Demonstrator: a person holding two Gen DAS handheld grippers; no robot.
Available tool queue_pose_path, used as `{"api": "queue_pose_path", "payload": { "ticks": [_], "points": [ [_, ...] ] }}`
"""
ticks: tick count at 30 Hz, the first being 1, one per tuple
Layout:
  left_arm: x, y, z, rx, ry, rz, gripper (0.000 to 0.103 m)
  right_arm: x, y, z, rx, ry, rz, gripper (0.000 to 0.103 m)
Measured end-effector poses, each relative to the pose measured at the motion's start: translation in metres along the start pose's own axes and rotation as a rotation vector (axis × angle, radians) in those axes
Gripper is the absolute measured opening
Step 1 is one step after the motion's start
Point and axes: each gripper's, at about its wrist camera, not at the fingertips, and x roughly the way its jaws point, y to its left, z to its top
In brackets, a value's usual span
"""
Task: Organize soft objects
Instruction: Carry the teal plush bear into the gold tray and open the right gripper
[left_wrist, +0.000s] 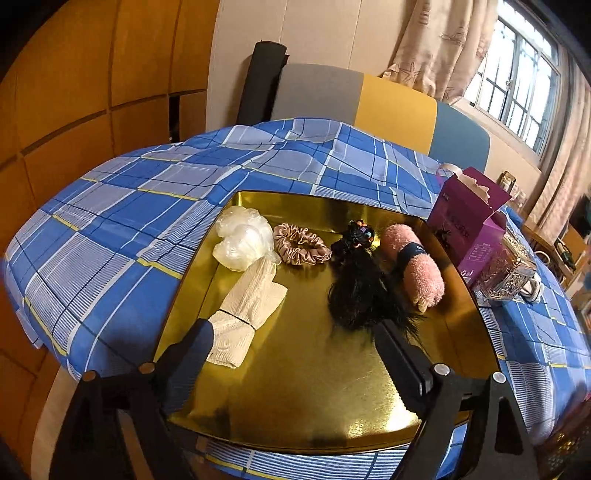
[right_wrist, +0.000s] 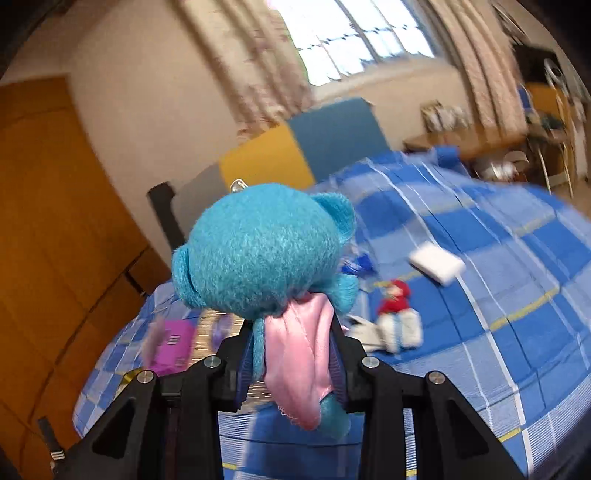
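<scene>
Both grippers are matte black plastic: the left gripper (left_wrist: 291, 332) and the right gripper (right_wrist: 291, 332) have flat fingers on triangular cut-out arms, pinned by round silver screws.

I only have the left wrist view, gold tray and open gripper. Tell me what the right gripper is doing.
Observer: The right gripper is shut on a blue plush toy, held above the checked cloth.
Operator: Say what is left on the cloth.
Observer: A small red figure and a white pad lie there, blurred.
Operator: Check the plush for anything attached.
Observer: A pink satin piece hangs from it between the jaws.
</scene>
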Motion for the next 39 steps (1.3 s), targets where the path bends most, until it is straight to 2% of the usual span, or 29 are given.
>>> {"api": "queue_pose_path", "payload": {
  "ticks": [2,5,7,13,17,21,23,27,33,36,39],
  "points": [
    [-0.002,0.001,0.001,0.005,-0.003,0.02,0.09,-0.004,0.039,0.001,-0.035,0.006,0.093,0.035],
    [-0.004,0.008,0.0,-0.027,0.016,0.05,0.091,-0.001,0.089,-0.005,-0.11,0.037,0.164,0.035],
    [-0.006,0.014,-0.002,-0.055,0.023,0.042,0.091,0.006,0.125,-0.016,-0.16,0.077,0.218,0.035],
    [-0.018,0.038,0.004,-0.139,-0.001,0.104,0.091,0.049,0.22,-0.074,-0.278,0.267,0.268,0.035],
    [-0.027,0.062,0.008,-0.227,-0.041,0.166,0.092,0.093,0.258,-0.127,-0.232,0.464,0.331,0.035],
    [-0.031,0.077,0.01,-0.265,-0.067,0.211,0.093,0.125,0.281,-0.17,-0.212,0.592,0.325,0.035],
    [-0.032,0.082,0.01,-0.279,-0.076,0.22,0.093,0.142,0.286,-0.19,-0.146,0.662,0.326,0.035],
    [-0.031,0.087,0.01,-0.299,-0.076,0.227,0.093,0.172,0.285,-0.21,-0.028,0.74,0.307,0.037],
    [-0.028,0.088,0.01,-0.299,-0.067,0.228,0.093,0.205,0.28,-0.216,0.035,0.737,0.188,0.044],
    [-0.028,0.086,0.009,-0.296,-0.065,0.221,0.093,0.207,0.279,-0.214,0.016,0.7,0.16,0.046],
    [-0.029,0.083,0.009,-0.294,-0.074,0.217,0.093,0.199,0.282,-0.206,-0.034,0.655,0.167,0.046]
  ]
}}
